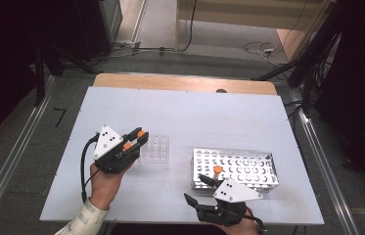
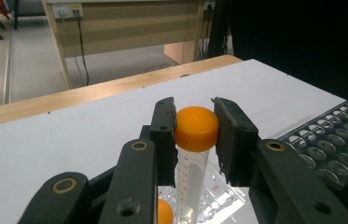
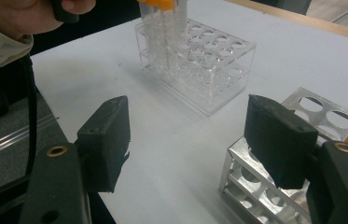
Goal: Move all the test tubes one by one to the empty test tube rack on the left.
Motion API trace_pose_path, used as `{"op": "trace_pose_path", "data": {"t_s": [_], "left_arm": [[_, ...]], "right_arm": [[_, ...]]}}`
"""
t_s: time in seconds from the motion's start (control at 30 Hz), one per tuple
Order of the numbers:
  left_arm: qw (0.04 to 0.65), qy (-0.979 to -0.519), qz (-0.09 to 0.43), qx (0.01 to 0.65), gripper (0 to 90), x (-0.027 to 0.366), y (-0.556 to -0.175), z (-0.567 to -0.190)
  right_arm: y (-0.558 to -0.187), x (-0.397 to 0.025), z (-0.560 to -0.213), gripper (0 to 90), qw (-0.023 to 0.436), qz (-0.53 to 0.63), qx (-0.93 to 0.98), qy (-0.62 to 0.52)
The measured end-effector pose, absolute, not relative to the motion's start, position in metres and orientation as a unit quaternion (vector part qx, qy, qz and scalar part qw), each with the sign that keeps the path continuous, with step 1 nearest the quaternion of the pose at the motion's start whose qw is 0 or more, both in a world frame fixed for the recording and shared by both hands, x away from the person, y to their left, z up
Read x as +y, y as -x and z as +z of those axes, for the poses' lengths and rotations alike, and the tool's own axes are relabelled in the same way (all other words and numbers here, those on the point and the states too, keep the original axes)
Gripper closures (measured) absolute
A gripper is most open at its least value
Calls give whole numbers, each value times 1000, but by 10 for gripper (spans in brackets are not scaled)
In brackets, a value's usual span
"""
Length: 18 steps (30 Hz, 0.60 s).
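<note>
Left gripper [image 2: 195,128] clamps the orange-capped clear plastic tube [image 2: 195,140] by its cap, lowering it upright into the clear plastic rack [image 1: 154,152]; right gripper [image 3: 188,135] waits, jaws apart.

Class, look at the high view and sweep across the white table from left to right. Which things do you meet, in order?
Left gripper with an orange-capped tube between its jaws → clear plastic rack → right gripper, jaws open → metal rack.
</note>
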<state>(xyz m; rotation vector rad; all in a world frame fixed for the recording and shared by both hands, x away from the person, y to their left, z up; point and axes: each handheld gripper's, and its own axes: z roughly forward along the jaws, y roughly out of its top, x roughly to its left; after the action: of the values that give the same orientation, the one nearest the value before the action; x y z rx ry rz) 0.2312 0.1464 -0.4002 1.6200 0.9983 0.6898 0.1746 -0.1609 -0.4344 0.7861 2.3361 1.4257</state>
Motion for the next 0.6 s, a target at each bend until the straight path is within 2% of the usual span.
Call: {"op": "trace_pose_path", "data": {"t_s": [0.13, 0.6], "left_arm": [[520, -684, 299, 415, 699, 143, -234, -407], [502, -697, 284, 426, 686, 139, -237, -435]], "right_arm": [[-175, -162, -434, 299, 148, 496, 811, -274], [-175, -163, -435, 300, 150, 495, 811, -274]]}}
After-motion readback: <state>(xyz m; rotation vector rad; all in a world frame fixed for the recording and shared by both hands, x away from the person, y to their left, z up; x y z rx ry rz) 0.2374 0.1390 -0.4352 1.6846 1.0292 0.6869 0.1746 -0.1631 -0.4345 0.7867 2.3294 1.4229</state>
